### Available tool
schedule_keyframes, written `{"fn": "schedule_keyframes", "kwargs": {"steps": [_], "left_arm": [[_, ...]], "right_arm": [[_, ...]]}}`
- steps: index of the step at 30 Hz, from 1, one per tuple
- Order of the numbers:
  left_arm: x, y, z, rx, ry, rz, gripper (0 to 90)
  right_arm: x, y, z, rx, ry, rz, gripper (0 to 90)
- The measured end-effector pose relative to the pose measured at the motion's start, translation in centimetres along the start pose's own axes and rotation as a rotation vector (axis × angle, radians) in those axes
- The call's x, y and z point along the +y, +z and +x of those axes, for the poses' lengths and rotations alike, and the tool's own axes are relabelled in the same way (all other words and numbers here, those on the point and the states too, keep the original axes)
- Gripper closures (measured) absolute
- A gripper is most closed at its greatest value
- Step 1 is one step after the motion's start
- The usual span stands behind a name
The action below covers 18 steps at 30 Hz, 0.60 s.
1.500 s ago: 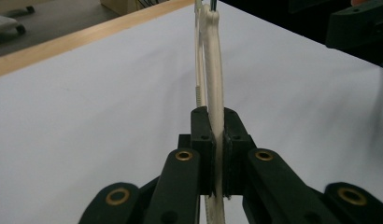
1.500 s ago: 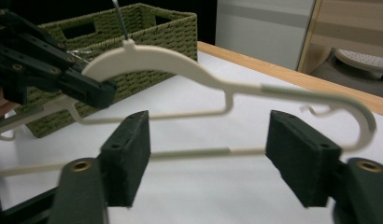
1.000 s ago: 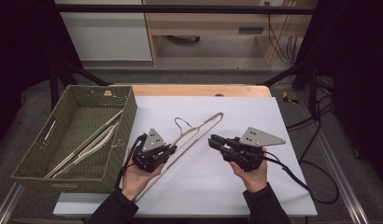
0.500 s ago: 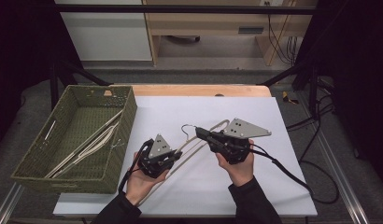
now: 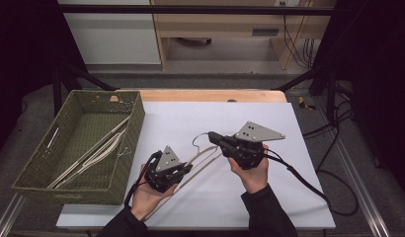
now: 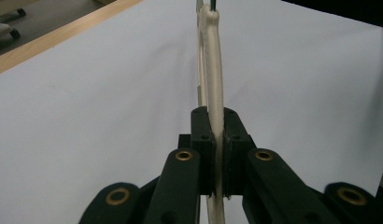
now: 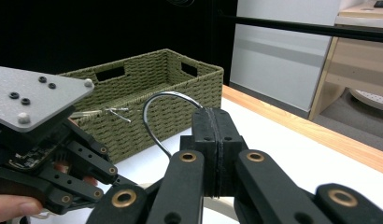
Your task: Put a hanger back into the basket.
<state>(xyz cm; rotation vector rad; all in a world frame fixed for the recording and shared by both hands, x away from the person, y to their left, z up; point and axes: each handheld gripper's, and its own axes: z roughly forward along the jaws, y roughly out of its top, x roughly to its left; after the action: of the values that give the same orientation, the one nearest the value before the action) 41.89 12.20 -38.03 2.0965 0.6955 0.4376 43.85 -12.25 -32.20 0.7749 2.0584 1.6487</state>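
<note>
A cream hanger (image 5: 205, 158) with a metal hook (image 5: 195, 140) is held off the white table top (image 5: 181, 118) between both hands. My left gripper (image 5: 184, 170) is shut on the hanger's lower arm; in the left gripper view the cream bar (image 6: 213, 70) runs straight up out of the closed left gripper (image 6: 217, 116). My right gripper (image 5: 214, 137) is shut at the hanger's neck. In the right gripper view the hook (image 7: 157, 102) curves up just behind the closed right gripper (image 7: 217, 116), with the left gripper (image 7: 40, 154) beside it.
A green woven basket (image 5: 134, 123) stands at the table's left with several more cream hangers (image 5: 99, 148) in it; it is also in the right gripper view (image 7: 147, 93). A wooden strip (image 5: 205, 95) edges the far side. A cable (image 5: 309, 182) trails right.
The right gripper has moved left and a little up, to the hanger's neck by the hook. The hanger, which stretched further right on the table, has swung in between the hands.
</note>
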Motion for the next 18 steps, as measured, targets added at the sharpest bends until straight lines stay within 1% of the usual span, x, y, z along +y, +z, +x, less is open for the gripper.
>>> {"fn": "schedule_keyframes", "kwargs": {"steps": [2,4,7,8,10,12,13,14,15,18], "left_arm": [[0.0,-0.2,0.0,-0.003,0.003,-0.002,86.0],[0.0,-0.5,0.1,-0.005,0.000,-0.009,86.0],[0.2,-1.4,0.4,0.006,-0.002,-0.028,86.0],[0.4,-1.8,0.6,0.007,-0.006,-0.037,86.0],[0.9,-2.8,0.9,0.022,-0.007,-0.056,86.0],[1.6,-4.0,1.2,0.044,0.010,-0.074,86.0],[2.0,-4.5,1.3,0.057,0.018,-0.082,86.0],[2.5,-5.1,1.5,0.070,0.028,-0.089,86.0],[3.0,-5.8,1.7,0.079,0.048,-0.085,86.0],[4.2,-7.4,2.1,0.111,0.080,-0.097,86.1]], "right_arm": [[-0.1,-0.1,0.1,0.001,-0.009,0.002,90.0],[-0.2,-0.5,0.1,0.002,-0.014,-0.004,87.4],[-0.7,-1.3,-0.1,0.005,-0.011,-0.012,81.1],[-0.9,-1.6,-0.2,0.001,-0.007,-0.011,78.1],[-1.7,-2.2,-0.6,-0.007,0.004,-0.005,71.7],[-2.5,-2.9,-1.1,-0.022,0.018,0.002,62.1],[-3.0,-3.2,-1.4,-0.031,0.026,0.013,59.9],[-3.5,-3.6,-1.7,-0.038,0.032,0.013,56.8],[-3.9,-3.9,-2.0,-0.047,0.041,0.017,52.7],[-5.3,-4.7,-2.9,-0.083,0.062,0.045,38.6]]}}
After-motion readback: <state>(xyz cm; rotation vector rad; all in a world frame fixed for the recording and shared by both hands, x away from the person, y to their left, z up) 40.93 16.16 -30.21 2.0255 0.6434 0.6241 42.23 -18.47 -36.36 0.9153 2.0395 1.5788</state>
